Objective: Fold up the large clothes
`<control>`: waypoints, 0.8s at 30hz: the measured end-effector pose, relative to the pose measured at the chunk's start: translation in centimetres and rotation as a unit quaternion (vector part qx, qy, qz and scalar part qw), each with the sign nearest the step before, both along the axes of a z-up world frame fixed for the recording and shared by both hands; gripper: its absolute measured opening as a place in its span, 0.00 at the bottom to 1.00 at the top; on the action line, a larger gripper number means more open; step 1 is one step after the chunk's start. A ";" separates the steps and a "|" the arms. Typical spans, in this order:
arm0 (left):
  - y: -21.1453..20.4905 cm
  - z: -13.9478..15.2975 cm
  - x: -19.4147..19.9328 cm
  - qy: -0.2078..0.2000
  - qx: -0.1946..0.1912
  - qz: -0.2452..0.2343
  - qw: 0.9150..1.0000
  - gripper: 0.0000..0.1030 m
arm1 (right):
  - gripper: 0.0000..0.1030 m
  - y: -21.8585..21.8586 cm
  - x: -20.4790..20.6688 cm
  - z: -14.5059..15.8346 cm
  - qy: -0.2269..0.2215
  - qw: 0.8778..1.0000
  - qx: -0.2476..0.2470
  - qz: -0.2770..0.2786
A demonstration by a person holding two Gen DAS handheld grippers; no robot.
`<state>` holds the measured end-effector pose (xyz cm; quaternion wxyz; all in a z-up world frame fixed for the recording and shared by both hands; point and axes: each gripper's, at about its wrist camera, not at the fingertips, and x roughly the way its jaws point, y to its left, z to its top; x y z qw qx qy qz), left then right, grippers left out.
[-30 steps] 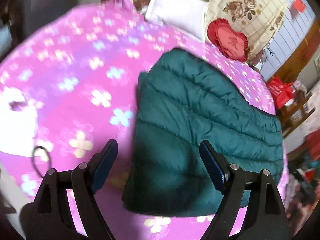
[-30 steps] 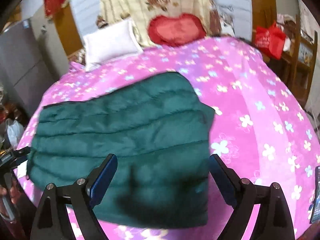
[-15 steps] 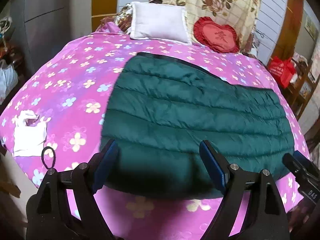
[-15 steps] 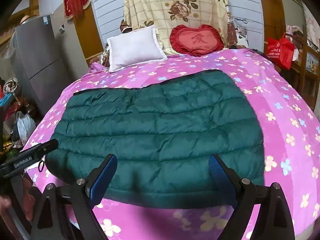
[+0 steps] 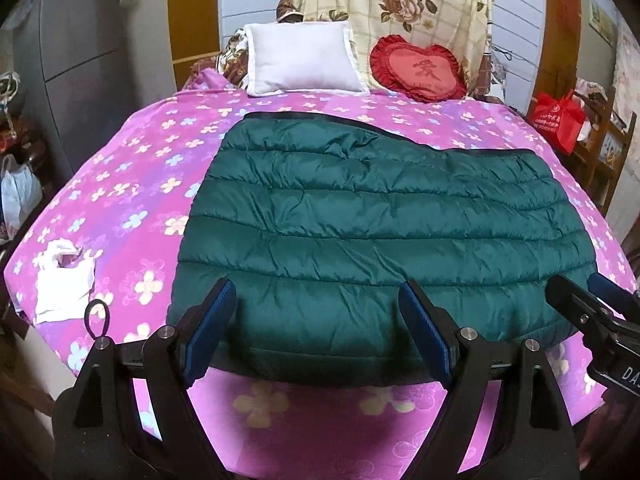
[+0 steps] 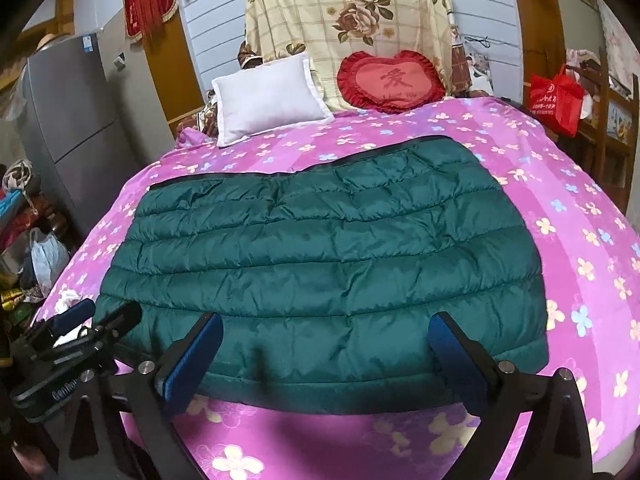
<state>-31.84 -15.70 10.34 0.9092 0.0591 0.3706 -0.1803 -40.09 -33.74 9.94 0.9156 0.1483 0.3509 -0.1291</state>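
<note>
Left wrist: folded green jacket point(image 5: 380, 232) on bed point(image 5: 120, 200).

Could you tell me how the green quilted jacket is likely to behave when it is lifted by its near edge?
The green quilted jacket will probably drape limply, since it lies creased. Its puffy channels suggest lightness for its size. The sheeny shell may slip.

Bed with a bright pink flower-print sheet point(image 5: 132, 184); on it lie a dark green quilted puffer jacket point(image 5: 380, 232) mid-bed, white pillow point(image 5: 300, 58), red heart-shaped cushion point(image 5: 420, 68), crumpled white plastic bag point(image 5: 64, 280) and black hair tie point(image 5: 98, 318).
</note>
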 end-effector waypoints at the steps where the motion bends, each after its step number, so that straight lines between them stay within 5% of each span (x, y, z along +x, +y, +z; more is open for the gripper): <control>1: -0.1 0.0 -0.1 -0.003 0.003 -0.002 1.000 0.81 | 0.99 0.1 0.1 -0.1 0.001 1.000 -0.001 0.001; 9: -0.3 0.3 -0.7 -0.034 0.014 0.011 0.999 0.81 | 0.99 -0.1 -0.2 -0.6 0.002 1.000 -0.001 -0.016; 24: 0.1 0.4 -0.8 -0.033 0.001 0.018 0.999 0.81 | 0.99 0.7 -0.2 -1.1 0.008 1.000 -0.006 -0.005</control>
